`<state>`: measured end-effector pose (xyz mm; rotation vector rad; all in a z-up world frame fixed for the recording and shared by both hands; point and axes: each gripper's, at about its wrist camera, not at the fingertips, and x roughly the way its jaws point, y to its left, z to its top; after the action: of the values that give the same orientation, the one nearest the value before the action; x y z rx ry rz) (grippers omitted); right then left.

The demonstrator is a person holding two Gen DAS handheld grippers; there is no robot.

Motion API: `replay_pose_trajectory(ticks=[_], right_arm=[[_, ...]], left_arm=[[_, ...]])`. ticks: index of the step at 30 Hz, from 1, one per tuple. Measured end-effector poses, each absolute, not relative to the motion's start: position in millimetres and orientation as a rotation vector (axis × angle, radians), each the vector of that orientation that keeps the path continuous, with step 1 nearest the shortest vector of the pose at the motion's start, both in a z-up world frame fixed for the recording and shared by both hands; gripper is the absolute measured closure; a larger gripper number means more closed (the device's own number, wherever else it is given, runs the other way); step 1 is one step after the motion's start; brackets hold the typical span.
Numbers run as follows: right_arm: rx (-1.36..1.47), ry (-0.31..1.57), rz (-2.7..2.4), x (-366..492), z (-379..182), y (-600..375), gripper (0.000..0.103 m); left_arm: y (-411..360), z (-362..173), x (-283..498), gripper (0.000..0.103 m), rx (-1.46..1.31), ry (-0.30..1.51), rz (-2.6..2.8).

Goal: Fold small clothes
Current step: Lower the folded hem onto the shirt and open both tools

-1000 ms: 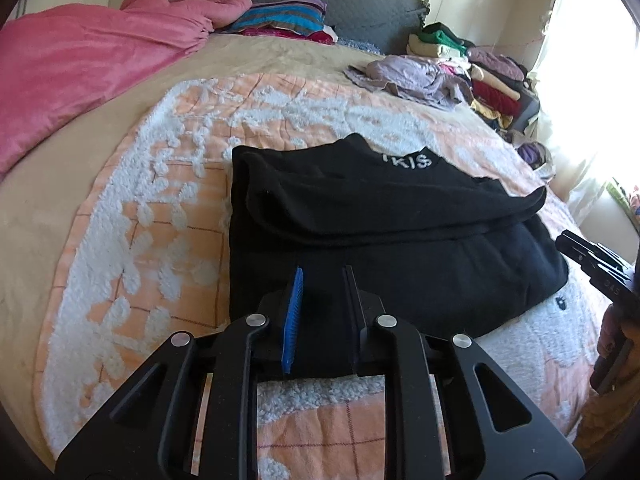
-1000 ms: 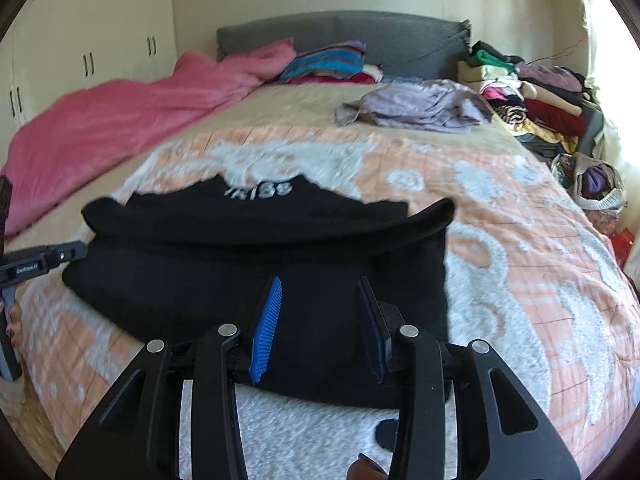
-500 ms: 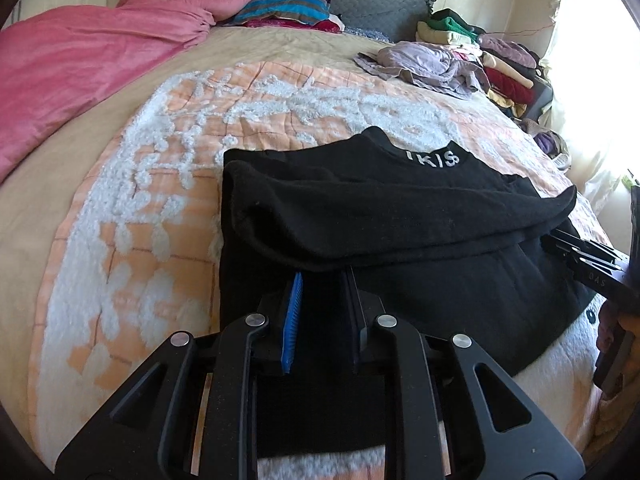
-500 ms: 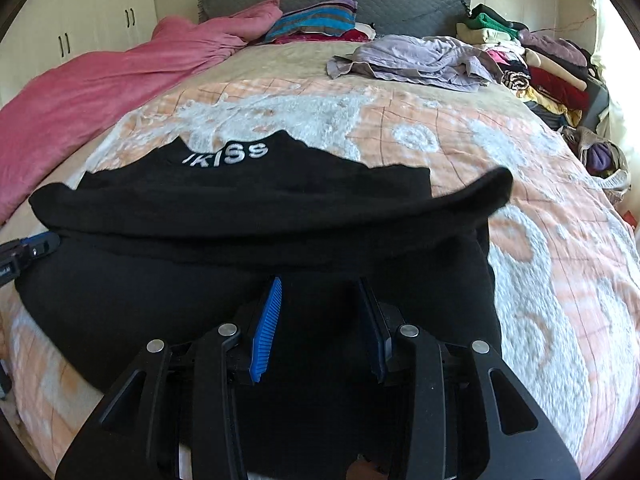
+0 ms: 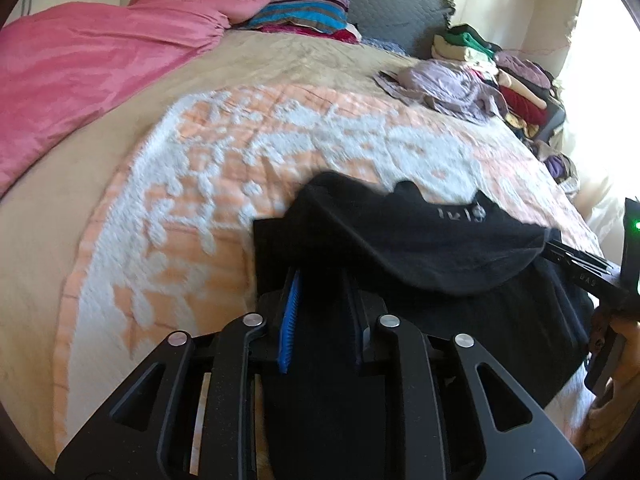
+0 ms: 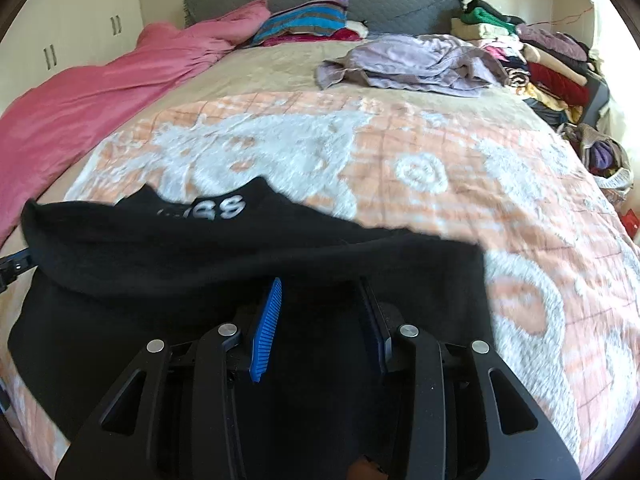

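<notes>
Mid-fold: my left claw and right claw each grip the near hem of the black top on the bed, the left loosening. Next, lay it level and release.

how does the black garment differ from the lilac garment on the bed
The black garment lies near the cameras, folded over with straight edges and white lettering; the lilac garment sits far up the bed in a crumpled heap, plain. The black one lies on the orange-and-white blanket, the lilac one on the beige cover. The black one is between both grippers' jaws; nothing touches the lilac one. Both lie on the same bed.
</notes>
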<state>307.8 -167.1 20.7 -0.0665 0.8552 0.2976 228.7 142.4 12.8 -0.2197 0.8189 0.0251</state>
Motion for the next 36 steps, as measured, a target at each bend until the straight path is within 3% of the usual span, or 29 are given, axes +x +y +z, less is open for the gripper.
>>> replay_pose_trajectory(ticks=[5, 8, 9, 17, 18, 20, 22, 23, 27, 36], right_arm=[[-0.039, 0.808, 0.241, 310, 31, -189, 0.066], [-0.027, 0.801, 0.194, 309, 33, -208, 0.053], [-0.023, 0.804, 0.182, 309, 33, -214, 0.049], [0.06, 0.883, 0.146, 322, 14, -244, 0.048], [0.075, 0.889, 0.155, 323, 12, -243, 0.049], [0.091, 0.896, 0.179, 325, 7, -241, 0.061], [0.097, 0.89, 0.197, 324, 5, -237, 0.086], [0.101, 0.882, 0.201, 322, 7, -235, 0.091], [0.1, 0.798, 0.187, 310, 23, -230, 0.094], [0.186, 0.741, 0.156, 320, 40, -237, 0.094]], left_arm=[[165, 11, 236, 0.078, -0.284, 0.818, 0.041], [173, 8, 242, 0.07, -0.335, 0.826, 0.023], [175, 7, 245, 0.07, -0.348, 0.829, 0.011], [171, -7, 255, 0.07, -0.355, 0.842, -0.043], [171, -8, 255, 0.076, -0.345, 0.84, -0.045], [168, -10, 252, 0.085, -0.316, 0.83, -0.041], [167, -10, 251, 0.092, -0.293, 0.826, -0.044], [168, -10, 250, 0.093, -0.297, 0.823, -0.049], [175, 4, 243, 0.1, -0.32, 0.772, -0.071], [184, 16, 242, 0.1, -0.328, 0.733, -0.078]])
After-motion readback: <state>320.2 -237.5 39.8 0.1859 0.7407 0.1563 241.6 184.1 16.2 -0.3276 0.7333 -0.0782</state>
